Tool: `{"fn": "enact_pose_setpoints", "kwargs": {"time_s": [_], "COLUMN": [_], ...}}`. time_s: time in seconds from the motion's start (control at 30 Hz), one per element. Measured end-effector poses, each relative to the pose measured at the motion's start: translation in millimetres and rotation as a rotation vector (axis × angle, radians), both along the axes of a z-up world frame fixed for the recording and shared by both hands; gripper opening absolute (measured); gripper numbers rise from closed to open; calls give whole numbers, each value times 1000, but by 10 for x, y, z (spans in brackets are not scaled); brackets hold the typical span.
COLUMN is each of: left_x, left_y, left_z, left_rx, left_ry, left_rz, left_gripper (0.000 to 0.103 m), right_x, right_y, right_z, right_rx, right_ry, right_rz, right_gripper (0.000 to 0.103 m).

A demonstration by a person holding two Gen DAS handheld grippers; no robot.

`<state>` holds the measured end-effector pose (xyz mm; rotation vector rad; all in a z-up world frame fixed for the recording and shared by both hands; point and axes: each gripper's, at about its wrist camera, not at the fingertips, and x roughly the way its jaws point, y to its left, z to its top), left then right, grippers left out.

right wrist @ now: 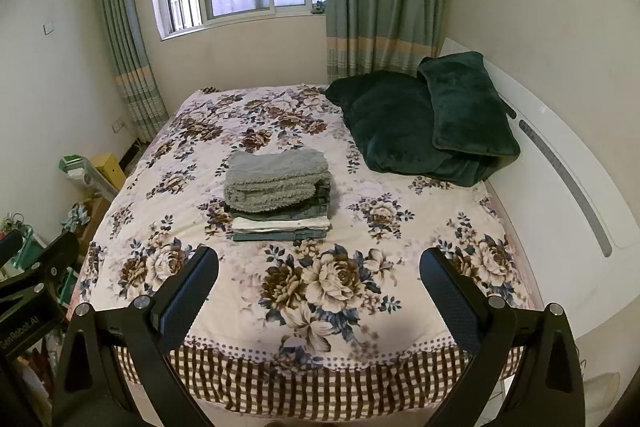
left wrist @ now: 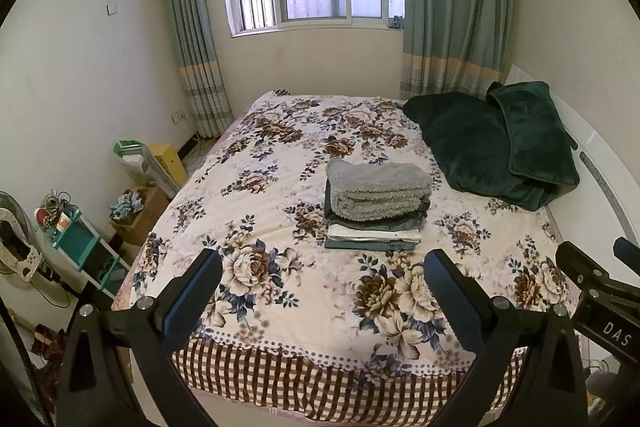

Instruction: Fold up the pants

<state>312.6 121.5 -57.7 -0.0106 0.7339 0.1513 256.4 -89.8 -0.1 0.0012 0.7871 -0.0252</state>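
A stack of folded pants (left wrist: 376,211) sits in the middle of the bed, with a grey fleecy pair (left wrist: 378,187) on top and denim and white pairs beneath. It also shows in the right wrist view (right wrist: 278,199). My left gripper (left wrist: 322,291) is open and empty, held above the near end of the bed, well short of the stack. My right gripper (right wrist: 320,291) is open and empty too, beside the left one. Its fingers (left wrist: 580,267) show at the right edge of the left wrist view.
The bed has a floral cover (left wrist: 280,155) with a checked skirt (left wrist: 320,379). Dark green pillows (left wrist: 500,143) lie at the far right by a white headboard (right wrist: 560,187). Boxes, a teal rack (left wrist: 80,239) and clutter line the floor on the left.
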Motion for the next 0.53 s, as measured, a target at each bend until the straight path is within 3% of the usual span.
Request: {"fn": "enact_pose_setpoints", "kwargs": {"time_s": [0.53], "left_x": [-100], "left_y": [-155], "left_z": [12], "left_rx": [6], "left_ry": [-22], "left_rz": [-7], "left_gripper": [103], "right_x": [-68], "right_y": [-83], "right_z": [25], "right_rx": [-1], "right_ry": [0], "right_rz": [-9], "right_gripper": [103]}}
